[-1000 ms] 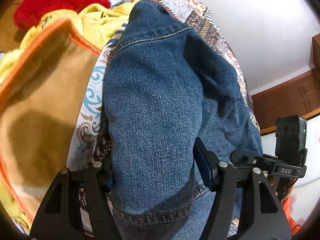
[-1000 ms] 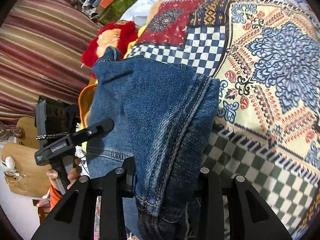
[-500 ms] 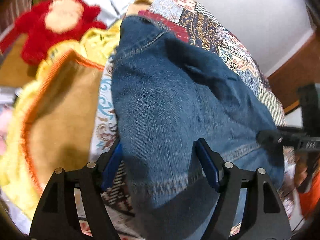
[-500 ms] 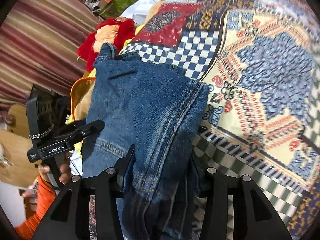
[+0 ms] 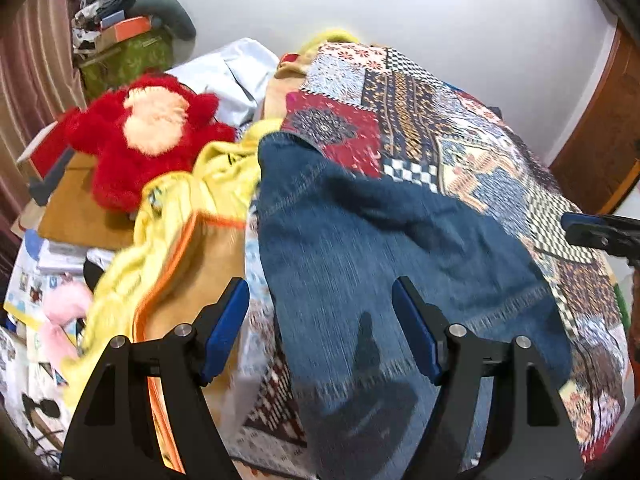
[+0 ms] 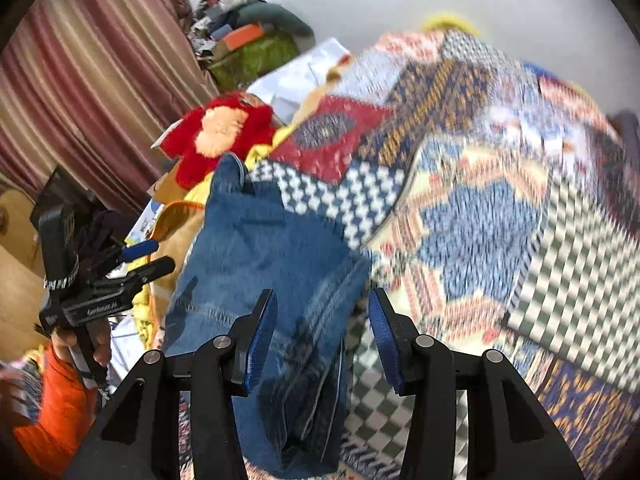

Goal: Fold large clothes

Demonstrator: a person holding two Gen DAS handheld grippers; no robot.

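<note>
- Both grippers have let go of the jeans (image 5: 384, 264). A second ago each pair of jaws was clamped on a thick denim fold; now the cloth lies flat on the bed and neither pair presses on it.
- Left gripper (image 5: 320, 328): jaws stand wide and empty. The hem end of the jeans shows between and below them, but a clear gap lies on both sides, and the gripper's shadow falls on the denim under it.
- Right gripper (image 6: 322, 340): jaws part-open and empty, wider than a second ago. The seam edge of the jeans (image 6: 272, 272) runs under them, untouched as far as the blurred view shows.
- Both views now take in far more of the room than half a second ago, so both grippers have lifted up and back from the jeans.
- The jeans lie as a folded, roughly oblong bundle on the patchwork bedspread (image 5: 460, 128), at its near left part. Their far end points toward the red plush toy (image 5: 148, 140); a tan blanket with orange trim (image 5: 200, 272) lies just beside their left edge, and a yellow cloth (image 5: 224, 176) just beyond that.
- In the right view the left gripper (image 6: 132, 268) hovers off the jeans' left edge, held by a hand (image 6: 80, 344) with an orange sleeve.
- My reading: this fold has been laid down and released. The bundle looks compact, though the near end is somewhat bunched. Either one more fold or a tidy-up comes next, or these jeans are done.
</note>
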